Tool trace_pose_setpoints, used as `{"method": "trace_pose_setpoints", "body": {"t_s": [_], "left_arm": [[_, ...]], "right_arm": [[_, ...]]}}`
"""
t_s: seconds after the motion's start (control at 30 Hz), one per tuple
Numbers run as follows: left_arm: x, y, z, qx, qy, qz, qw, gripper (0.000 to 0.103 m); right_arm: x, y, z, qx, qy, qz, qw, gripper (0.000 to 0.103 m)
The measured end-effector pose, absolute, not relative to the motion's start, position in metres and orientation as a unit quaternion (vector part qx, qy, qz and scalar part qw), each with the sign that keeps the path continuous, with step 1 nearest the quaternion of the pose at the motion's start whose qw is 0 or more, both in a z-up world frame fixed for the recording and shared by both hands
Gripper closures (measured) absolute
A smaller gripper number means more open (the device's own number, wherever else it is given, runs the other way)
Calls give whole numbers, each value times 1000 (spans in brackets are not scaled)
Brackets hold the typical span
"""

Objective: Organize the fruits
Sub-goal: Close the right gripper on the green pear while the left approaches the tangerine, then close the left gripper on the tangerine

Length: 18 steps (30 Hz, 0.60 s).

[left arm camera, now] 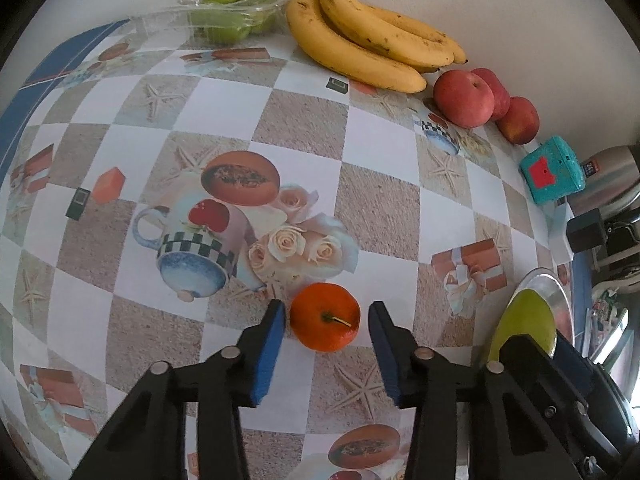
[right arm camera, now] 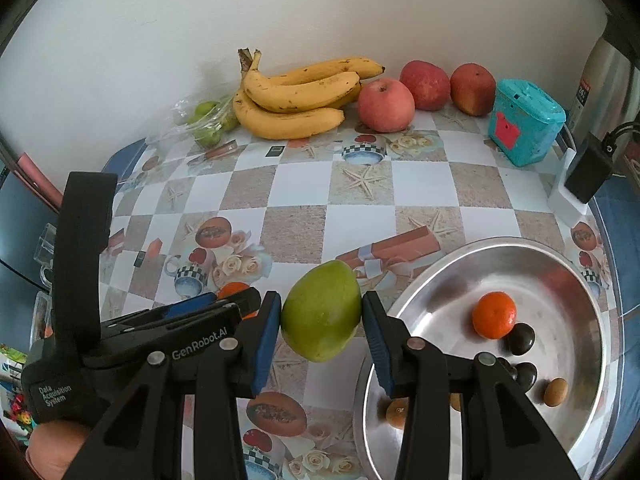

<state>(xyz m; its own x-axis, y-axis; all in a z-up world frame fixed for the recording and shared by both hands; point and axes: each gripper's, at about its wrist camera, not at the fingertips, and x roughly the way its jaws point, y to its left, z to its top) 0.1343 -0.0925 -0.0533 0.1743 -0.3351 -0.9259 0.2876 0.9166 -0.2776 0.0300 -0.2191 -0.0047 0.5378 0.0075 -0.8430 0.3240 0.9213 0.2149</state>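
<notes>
My left gripper (left arm camera: 326,320) is open, its blue pads on either side of an orange tangerine (left arm camera: 325,317) that sits on the patterned tablecloth; a gap shows on both sides. My right gripper (right arm camera: 322,320) is shut on a green mango (right arm camera: 321,310) and holds it above the table, just left of a steel bowl (right arm camera: 440,272). The bowl holds another tangerine (right arm camera: 494,315) and several small dark and brown fruits. The mango also shows in the left wrist view (left arm camera: 524,326). The left gripper also shows in the right wrist view (right arm camera: 224,306).
Along the back wall lie a banana bunch (right arm camera: 296,98), three red apples (right arm camera: 386,105), a clear bag of green fruits (right arm camera: 208,118) and a teal box (right arm camera: 526,122). A steel flask (right arm camera: 608,80) and a black adapter (right arm camera: 590,168) stand at the right.
</notes>
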Motion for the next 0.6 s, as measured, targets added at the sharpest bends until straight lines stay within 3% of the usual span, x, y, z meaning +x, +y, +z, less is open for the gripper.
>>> {"method": "trace_pose_setpoints", "body": {"t_s": [0.07, 0.6], "left_arm": [[134, -92, -52, -19, 607, -202, 768, 64], [131, -86, -30, -36, 593, -209, 777, 66]], "right_arm": [[30, -219, -5, 177, 472, -91, 859, 60], [26, -225, -9, 186, 479, -101, 852, 60]]}}
